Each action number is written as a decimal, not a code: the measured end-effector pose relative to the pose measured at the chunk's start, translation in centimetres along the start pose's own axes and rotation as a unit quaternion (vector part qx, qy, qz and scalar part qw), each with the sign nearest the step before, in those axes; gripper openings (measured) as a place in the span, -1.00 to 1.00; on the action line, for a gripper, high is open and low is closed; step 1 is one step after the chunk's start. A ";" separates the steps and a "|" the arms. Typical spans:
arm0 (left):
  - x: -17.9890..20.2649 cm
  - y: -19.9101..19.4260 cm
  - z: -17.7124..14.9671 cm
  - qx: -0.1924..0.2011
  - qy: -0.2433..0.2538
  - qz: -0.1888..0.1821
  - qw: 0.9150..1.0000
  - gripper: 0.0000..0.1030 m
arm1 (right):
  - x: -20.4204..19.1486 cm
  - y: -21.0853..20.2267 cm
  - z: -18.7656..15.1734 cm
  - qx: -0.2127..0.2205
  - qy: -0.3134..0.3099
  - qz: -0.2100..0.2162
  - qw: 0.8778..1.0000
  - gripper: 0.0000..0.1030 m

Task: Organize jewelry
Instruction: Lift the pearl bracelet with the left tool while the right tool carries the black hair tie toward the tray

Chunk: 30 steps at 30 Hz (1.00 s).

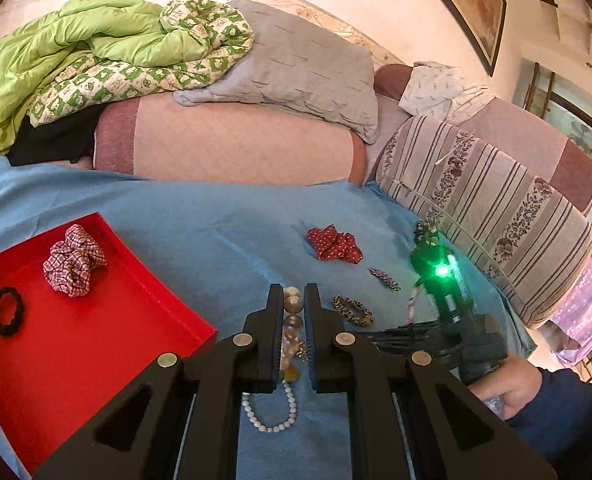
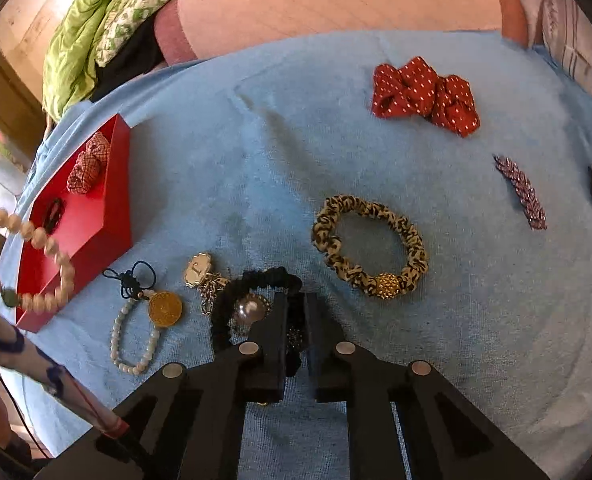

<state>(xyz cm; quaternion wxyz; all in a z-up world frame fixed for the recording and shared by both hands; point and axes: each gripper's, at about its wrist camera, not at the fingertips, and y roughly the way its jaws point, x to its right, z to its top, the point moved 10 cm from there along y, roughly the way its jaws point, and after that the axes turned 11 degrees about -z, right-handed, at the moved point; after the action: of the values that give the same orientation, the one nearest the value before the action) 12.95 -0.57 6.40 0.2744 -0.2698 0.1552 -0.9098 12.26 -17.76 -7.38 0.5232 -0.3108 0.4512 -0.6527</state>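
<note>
My left gripper [image 1: 294, 294] is shut on a large-bead pearl bracelet [image 1: 292, 320], held above the blue cloth; it also shows hanging at the left of the right wrist view [image 2: 44, 248]. My right gripper [image 2: 296, 300] is shut on a black scrunchie with a pearl [image 2: 252, 292] that rests on the cloth. A red tray [image 1: 96, 344] at the left holds a plaid scrunchie [image 1: 74, 260] and a black hair tie [image 1: 8, 310]. On the cloth lie a leopard scrunchie [image 2: 369, 248], a red dotted scrunchie [image 2: 423, 94], a sparkly hair clip [image 2: 521, 192] and a small white bead bracelet [image 2: 134, 340].
A gold coin charm on a dark cord [image 2: 164, 308] and a white watch [image 2: 198, 270] lie left of my right gripper. A pink sofa with a grey pillow [image 1: 296, 64], a green quilt [image 1: 76, 48] and a striped cushion [image 1: 495, 200] borders the cloth.
</note>
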 end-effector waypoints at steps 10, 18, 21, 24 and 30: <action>-1.5 -1.1 0.7 0.016 -0.012 0.012 1.000 -0.81 | -0.1 -3.6 2.0 0.069 0.030 0.039 0.996 -0.87; -3.6 -2.5 1.0 0.028 -0.026 0.037 0.999 -0.81 | -1.8 -4.9 2.6 0.095 0.022 0.053 0.994 -0.87; -4.5 -3.0 1.0 0.031 -0.029 0.052 0.998 -0.81 | -2.4 -5.2 2.6 0.101 0.016 0.055 0.993 -0.87; -5.5 -3.5 1.0 0.034 -0.034 0.068 0.997 -0.81 | -2.9 -5.2 2.6 0.104 0.013 0.057 0.993 -0.87; -7.3 -4.4 0.9 0.036 -0.041 0.096 0.994 -0.81 | -3.8 -5.3 2.3 0.105 0.005 0.062 0.992 -0.87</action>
<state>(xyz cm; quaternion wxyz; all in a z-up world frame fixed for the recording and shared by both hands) 16.75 7.08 6.10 0.3767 -0.2810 0.1358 -0.8722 13.11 -14.44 -1.37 0.5903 -0.2221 0.4010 -0.6644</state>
